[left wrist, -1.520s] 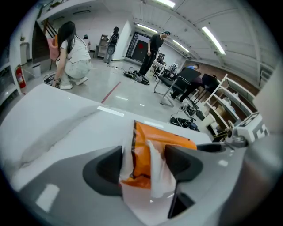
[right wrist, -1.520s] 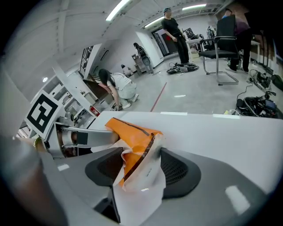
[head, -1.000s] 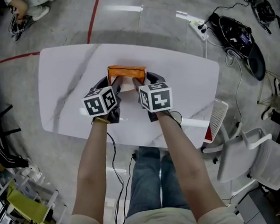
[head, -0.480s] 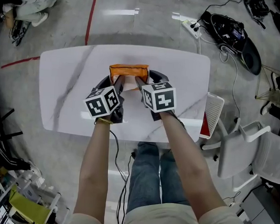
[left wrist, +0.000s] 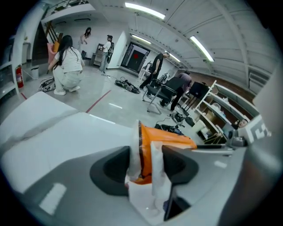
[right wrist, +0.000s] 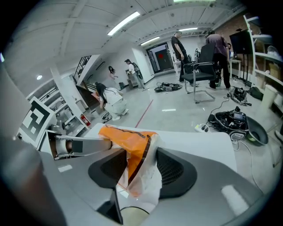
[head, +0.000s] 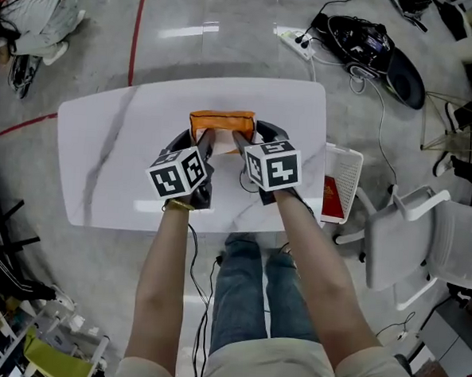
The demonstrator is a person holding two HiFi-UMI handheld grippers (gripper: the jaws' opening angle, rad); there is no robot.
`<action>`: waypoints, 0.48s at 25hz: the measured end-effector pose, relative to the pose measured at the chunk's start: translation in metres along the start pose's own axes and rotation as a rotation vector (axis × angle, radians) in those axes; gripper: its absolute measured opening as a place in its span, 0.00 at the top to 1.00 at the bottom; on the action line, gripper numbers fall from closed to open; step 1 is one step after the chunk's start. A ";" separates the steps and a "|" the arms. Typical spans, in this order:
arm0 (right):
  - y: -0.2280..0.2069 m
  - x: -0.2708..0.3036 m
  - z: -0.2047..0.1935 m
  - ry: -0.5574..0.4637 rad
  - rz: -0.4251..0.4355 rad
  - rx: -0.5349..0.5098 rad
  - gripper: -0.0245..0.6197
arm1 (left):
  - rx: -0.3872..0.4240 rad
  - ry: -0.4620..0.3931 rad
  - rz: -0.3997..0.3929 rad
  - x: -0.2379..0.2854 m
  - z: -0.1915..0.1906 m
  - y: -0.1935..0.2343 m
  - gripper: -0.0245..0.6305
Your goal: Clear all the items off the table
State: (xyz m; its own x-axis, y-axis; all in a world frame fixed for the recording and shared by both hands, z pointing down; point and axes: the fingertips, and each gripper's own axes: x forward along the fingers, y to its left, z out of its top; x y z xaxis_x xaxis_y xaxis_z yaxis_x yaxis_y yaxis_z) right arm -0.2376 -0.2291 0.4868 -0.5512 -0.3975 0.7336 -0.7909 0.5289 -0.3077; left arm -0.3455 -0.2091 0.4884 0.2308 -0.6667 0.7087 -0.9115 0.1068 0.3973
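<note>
Orange bag [head: 222,121], I count one, hangs over the far middle of my one white table [head: 102,160], stretched between two grippers: left gripper [head: 205,139] jaws clamped on its left end, right gripper [head: 240,141] jaws clamped on its right end.

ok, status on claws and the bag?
Left claw shut on orange bag, left end. Right claw shut on its right end. Bag spans both, over white table. Nothing in the way; basket beside table's right edge.

Bag [head: 222,122] over table [head: 102,160], between left gripper [head: 193,140], right gripper [head: 257,137].
</note>
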 end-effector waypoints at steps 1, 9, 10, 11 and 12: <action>-0.005 -0.007 -0.001 -0.004 -0.007 0.003 0.64 | 0.006 0.002 -0.006 0.000 -0.001 -0.008 0.63; -0.053 -0.059 -0.022 -0.029 -0.060 0.038 0.64 | 0.052 0.029 -0.053 0.007 -0.023 -0.077 0.63; -0.060 -0.066 -0.024 -0.033 -0.067 0.043 0.64 | 0.060 0.032 -0.059 0.008 -0.025 -0.087 0.63; -0.066 -0.074 -0.027 -0.037 -0.074 0.050 0.64 | 0.067 0.035 -0.065 0.008 -0.028 -0.096 0.63; -0.071 -0.082 -0.030 -0.042 -0.081 0.056 0.64 | 0.074 0.038 -0.072 0.007 -0.031 -0.105 0.63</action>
State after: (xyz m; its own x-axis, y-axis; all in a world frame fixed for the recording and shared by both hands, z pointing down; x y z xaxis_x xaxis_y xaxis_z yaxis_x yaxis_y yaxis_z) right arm -0.1284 -0.2116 0.4667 -0.4947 -0.4686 0.7319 -0.8461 0.4518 -0.2827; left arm -0.2374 -0.2026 0.4696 0.3079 -0.6418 0.7024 -0.9146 0.0039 0.4044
